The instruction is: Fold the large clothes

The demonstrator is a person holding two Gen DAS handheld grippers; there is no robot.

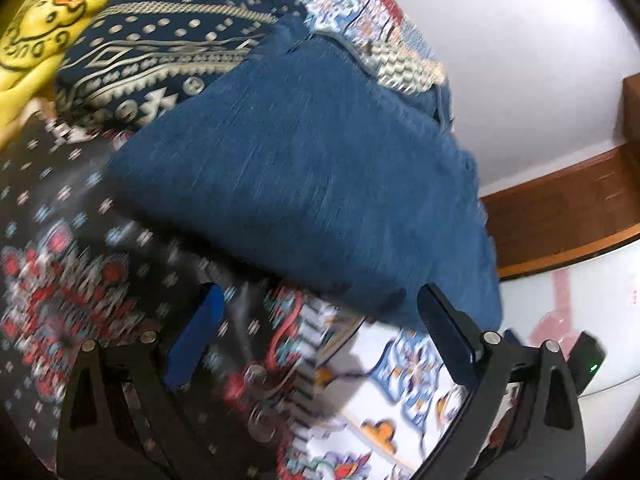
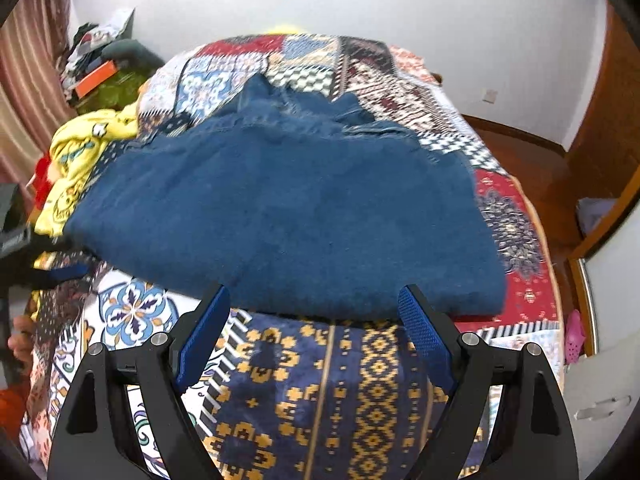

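A folded blue denim garment (image 1: 312,184) (image 2: 288,208) lies flat on the patchwork bedspread (image 2: 376,392), with its waistband bunched at the far end. My left gripper (image 1: 318,300) hovers at the garment's near left corner. Its jaws stand wide and the pads touch no cloth; this view is blurred. My right gripper (image 2: 314,292) is open just in front of the garment's near edge, with the fold line between its fingertips and nothing pressed. At the left edge of the right wrist view, a blue finger (image 2: 60,272) of the left gripper shows beside the garment's left corner.
A yellow printed garment (image 2: 76,160) (image 1: 36,28) lies crumpled at the bed's left side. Clutter (image 2: 100,64) is piled by the curtain at the back left. Wooden floor (image 2: 560,176) and a white cabinet (image 2: 608,360) are to the right of the bed.
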